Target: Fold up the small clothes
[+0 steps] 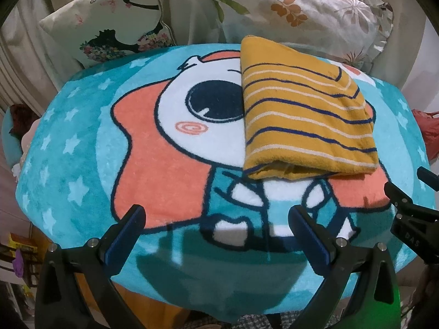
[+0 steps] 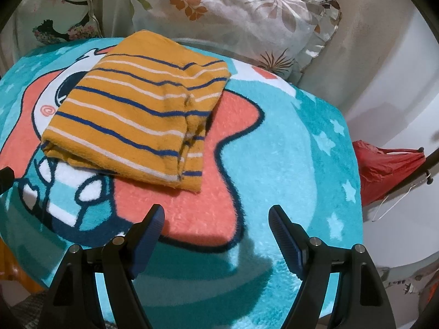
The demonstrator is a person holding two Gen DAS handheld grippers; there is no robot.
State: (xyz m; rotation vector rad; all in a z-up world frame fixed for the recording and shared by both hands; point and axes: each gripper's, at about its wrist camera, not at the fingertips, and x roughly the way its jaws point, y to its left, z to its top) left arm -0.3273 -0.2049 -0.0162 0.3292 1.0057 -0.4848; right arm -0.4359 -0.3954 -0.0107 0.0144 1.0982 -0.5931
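Observation:
A yellow garment with blue and white stripes (image 1: 304, 115) lies folded into a thick rectangle on a round turquoise cartoon blanket (image 1: 82, 142). It also shows in the right wrist view (image 2: 137, 109), on the blanket (image 2: 288, 142). My left gripper (image 1: 216, 219) is open and empty, held over the blanket's near part, short of the garment's front edge. My right gripper (image 2: 216, 219) is open and empty, near the garment's right front corner. The right gripper also shows at the right edge of the left wrist view (image 1: 406, 192).
Two printed cushions (image 1: 109, 19) (image 1: 301, 5) lean at the back against a beige sofa. A red plastic bag (image 2: 387, 170) hangs at the right beyond the blanket's edge. An orange surface (image 2: 8, 263) shows under the blanket's near left edge.

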